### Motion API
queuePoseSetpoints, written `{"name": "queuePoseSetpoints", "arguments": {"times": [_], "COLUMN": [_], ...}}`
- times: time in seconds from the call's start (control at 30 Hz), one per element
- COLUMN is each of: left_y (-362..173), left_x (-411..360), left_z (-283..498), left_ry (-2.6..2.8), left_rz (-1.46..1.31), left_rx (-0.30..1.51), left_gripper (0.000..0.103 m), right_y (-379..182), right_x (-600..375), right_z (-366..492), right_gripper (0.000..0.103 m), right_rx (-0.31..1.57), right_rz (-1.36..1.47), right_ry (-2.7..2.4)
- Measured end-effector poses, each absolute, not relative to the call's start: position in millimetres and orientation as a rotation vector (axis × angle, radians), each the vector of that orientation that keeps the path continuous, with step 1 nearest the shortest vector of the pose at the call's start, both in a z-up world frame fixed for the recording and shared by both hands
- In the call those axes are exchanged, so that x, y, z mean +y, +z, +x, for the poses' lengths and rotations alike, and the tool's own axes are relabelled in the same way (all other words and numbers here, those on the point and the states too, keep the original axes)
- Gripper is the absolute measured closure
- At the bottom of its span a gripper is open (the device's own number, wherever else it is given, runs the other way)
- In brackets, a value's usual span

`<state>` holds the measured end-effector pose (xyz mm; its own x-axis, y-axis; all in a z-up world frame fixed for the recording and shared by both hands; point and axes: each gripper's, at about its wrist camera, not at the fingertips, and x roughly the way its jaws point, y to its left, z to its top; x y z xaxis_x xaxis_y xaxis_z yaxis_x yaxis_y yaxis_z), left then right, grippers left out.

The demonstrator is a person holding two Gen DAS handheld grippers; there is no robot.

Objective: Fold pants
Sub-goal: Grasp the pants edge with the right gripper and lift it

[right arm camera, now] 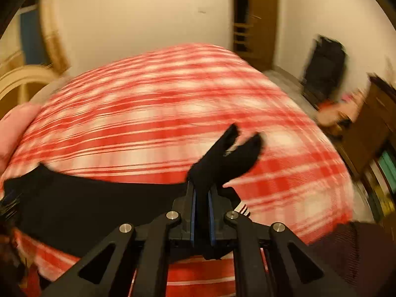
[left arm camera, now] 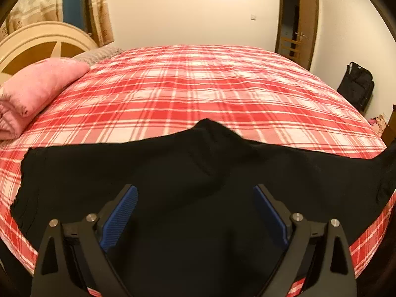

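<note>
Right wrist view: the right tongs are clamped on a bunched end of the black pants, with a tuft of cloth sticking out past the tips toward 1 o'clock; this frame is badly blurred, so whether it is a leg hem or a waist corner cannot be told. From the clamp the garment trails away toward 9 o'clock across the red plaid bed cover. Left wrist view: the left tongs stand wide apart above the pants, gripping nothing, their blue pads clear of the cloth. The garment lies flat near the bed's front edge, long axis running 9 to 3 o'clock, a raised peak at 12 o'clock from the tongs. A pink blanket sits at 10 o'clock, well apart. Judgement: the right hand controls the end to be carried over; the fold would run along the long axis toward the left tongs' side.
</note>
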<state>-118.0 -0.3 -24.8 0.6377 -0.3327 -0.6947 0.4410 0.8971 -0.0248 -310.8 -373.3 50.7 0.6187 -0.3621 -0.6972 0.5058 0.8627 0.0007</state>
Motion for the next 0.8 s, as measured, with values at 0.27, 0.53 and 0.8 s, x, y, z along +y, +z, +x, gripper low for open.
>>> {"name": "queuePoseSetpoints", "arguments": {"times": [0.27, 0.53, 0.8], "left_y": [-26.5, -33.2, -39.4], "left_x": [21.0, 48.7, 53.2], "left_z": [-112.8, -106.0, -102.8], "left_ry": [-0.449, -0.405, -0.435], "left_rz": [0.090, 0.079, 0.064], "left_rx": [0.758, 0.766, 0.774], "left_gripper": [0.007, 0.007, 0.007], "right_y": [-6.2, -86.0, -36.7], "right_x": [-222.2, -124.6, -174.8], "right_z": [-214.8, -169.9, -208.0], "right_gripper": [0.095, 0.085, 0.085], "right_rx": [0.790, 0.823, 0.629], "right_rz": [0.094, 0.059, 0.173], "right_ry": [-0.152, 0.056, 0.037]}}
